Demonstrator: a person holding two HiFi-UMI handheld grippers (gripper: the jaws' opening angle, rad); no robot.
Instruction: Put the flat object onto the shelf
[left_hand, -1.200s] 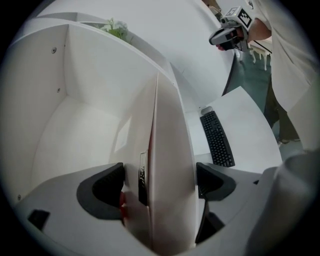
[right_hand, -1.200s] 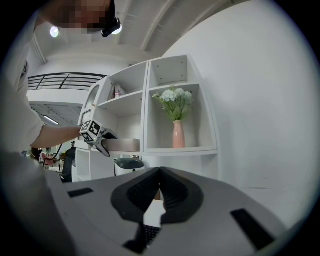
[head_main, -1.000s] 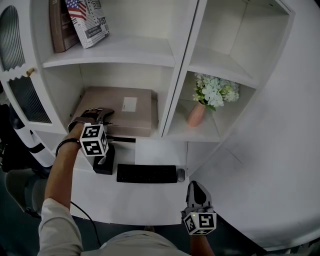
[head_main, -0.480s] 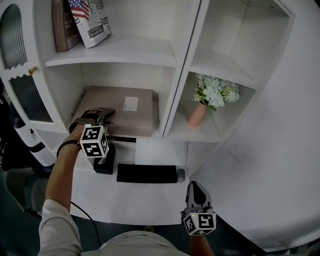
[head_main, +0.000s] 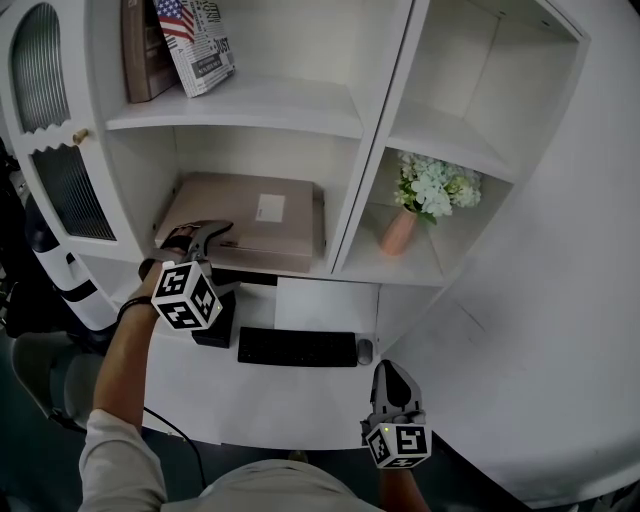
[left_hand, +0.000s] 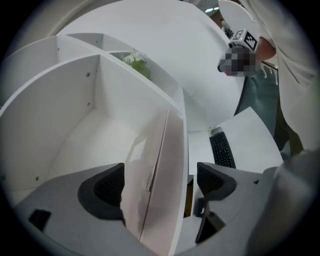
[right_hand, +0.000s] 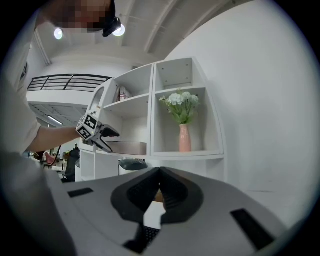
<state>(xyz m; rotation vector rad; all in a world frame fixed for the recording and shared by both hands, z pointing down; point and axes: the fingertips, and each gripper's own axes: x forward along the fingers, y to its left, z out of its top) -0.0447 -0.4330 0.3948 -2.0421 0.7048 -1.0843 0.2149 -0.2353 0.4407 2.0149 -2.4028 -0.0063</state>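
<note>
The flat box (head_main: 250, 215) lies on the lower left shelf (head_main: 360, 268). The left claw (left_hand: 160, 182) is released, with its jaws apart around the near edge of the box. The right claw (right_hand: 159, 192) is clenched and holds nothing, low by the counter (head_main: 300, 395).

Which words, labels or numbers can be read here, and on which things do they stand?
"JUST" (uncertain): newsprint-patterned box, upper shelf; its other print is too small to read.
White label on flat beige box: unreadable.
Keyboard: keys too small.
</note>
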